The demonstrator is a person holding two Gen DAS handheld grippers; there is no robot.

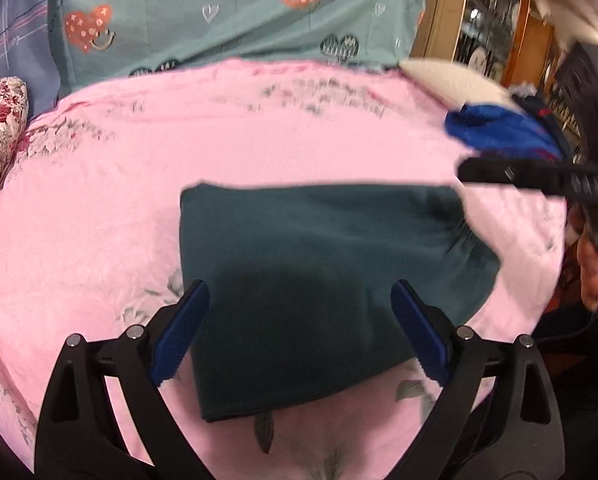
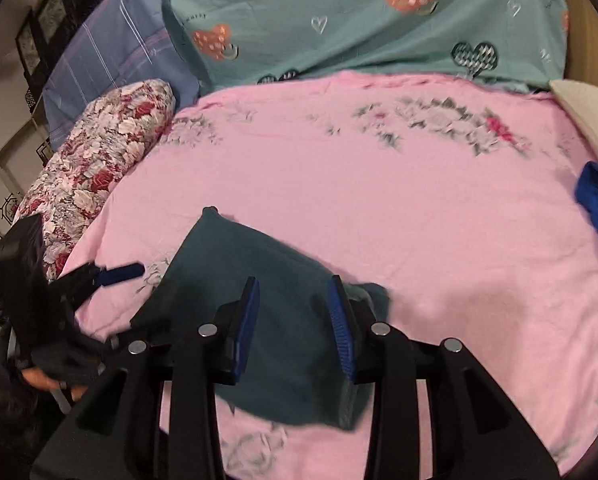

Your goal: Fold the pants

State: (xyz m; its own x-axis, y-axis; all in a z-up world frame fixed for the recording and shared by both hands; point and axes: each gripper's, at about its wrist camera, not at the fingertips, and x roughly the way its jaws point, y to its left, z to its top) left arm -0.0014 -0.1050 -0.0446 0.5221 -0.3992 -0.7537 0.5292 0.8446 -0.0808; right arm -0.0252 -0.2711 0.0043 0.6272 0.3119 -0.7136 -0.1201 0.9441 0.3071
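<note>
The dark green pants (image 1: 319, 272) lie folded into a compact rectangle on the pink floral bedsheet (image 1: 99, 208). My left gripper (image 1: 301, 300) is open, its blue pads wide apart just above the pants' near part, holding nothing. In the right wrist view the pants (image 2: 283, 320) lie below my right gripper (image 2: 293, 300), which is open and empty above them. The left gripper (image 2: 119, 274) shows at the left in that view. The right gripper's black body (image 1: 539, 178) shows at the right edge of the left wrist view.
A red floral pillow (image 2: 99, 168) and a blue plaid pillow (image 2: 115, 60) lie at the left. A teal heart-print blanket (image 2: 359, 20) covers the back of the bed. A blue cloth (image 1: 499, 132) and a cream pillow (image 1: 451, 80) lie at the right edge.
</note>
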